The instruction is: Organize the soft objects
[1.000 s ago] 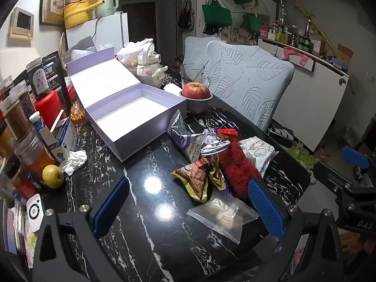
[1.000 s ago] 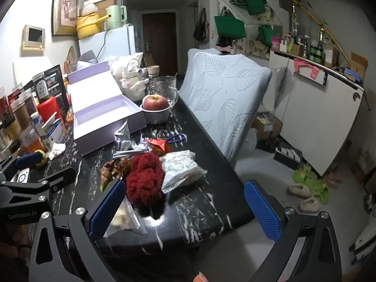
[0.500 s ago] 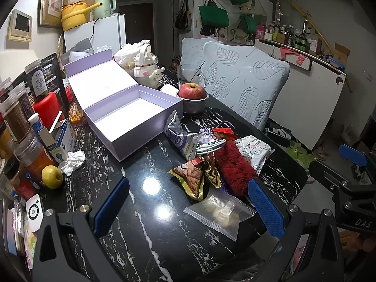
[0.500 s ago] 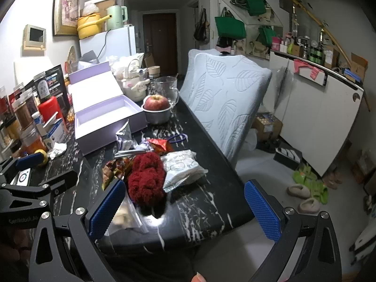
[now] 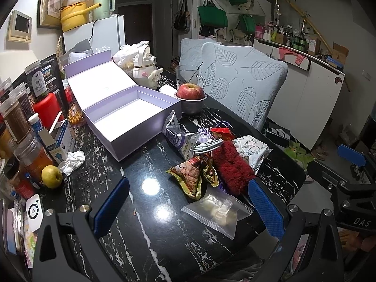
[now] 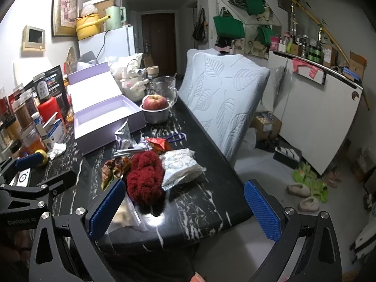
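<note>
Both grippers have edged forward toward the pile over the last second; the table clutter itself has not shifted. Nearest, left wrist view: left gripper [image 5: 188,203] spread wide and empty, hovering over the black marble table [image 5: 145,239]. Between its fingers, at about 5 o'clock of the frame centre, lies a clear zip bag [image 5: 217,211], flat and untouched. Just beyond it, a brown-gold snack packet [image 5: 191,174] and, at its 3 o'clock and touching it, the red fuzzy item [image 5: 231,166], which looks like the softest piece here. A white printed pouch [image 5: 250,149] lies against the red item on the far right; a purple-and-silver snack bag [image 5: 182,141] lies at 12 o'clock of the pile with a white cord across it. Right wrist view: right gripper [image 6: 182,205] also wide, holding nothing, with the red fuzzy item [image 6: 145,176] just past its left finger and the white printed pouch [image 6: 179,166] at that item's 2 o'clock. Farther on, at 11 o'clock of the pile, the lavender box [image 5: 131,119] stands open and bare inside, lid folded back. Beyond it, an apple in a metal bowl [image 5: 190,94], and a leaf-pattern chair back [image 5: 244,87] at 1 o'clock. Judgement: approach only, nothing yet gripped or boxed; sorting has not begun. The red item appears the likeliest first pick, the open box the likely destination.
</note>
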Demonstrator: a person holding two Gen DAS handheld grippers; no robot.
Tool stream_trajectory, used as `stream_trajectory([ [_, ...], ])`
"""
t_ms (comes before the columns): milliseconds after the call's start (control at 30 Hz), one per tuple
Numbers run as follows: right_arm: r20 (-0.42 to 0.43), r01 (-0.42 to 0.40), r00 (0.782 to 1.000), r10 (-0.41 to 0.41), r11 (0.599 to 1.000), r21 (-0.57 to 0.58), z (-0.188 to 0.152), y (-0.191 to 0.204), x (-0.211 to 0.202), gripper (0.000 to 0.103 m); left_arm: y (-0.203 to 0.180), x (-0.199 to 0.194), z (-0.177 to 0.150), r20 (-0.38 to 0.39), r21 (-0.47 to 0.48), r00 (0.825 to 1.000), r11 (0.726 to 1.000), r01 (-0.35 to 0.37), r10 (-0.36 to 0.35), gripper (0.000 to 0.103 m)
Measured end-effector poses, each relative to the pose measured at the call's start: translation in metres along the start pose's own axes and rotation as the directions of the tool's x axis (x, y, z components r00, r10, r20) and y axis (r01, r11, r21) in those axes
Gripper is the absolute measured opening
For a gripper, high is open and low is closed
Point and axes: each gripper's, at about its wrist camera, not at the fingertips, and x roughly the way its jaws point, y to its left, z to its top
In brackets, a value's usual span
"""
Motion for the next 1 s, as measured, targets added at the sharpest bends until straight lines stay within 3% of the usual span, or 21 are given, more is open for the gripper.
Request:
stream_trajectory([
  [1000,-0.004,0.000,1.000,0.000,1.000,0.000,-0.0020,-0.0011,-0.0007,0.103,0.0000,-0.0016,-0.0005,-0.002,-0.007,1.000,1.000,0.011,-0.011,0.103],
])
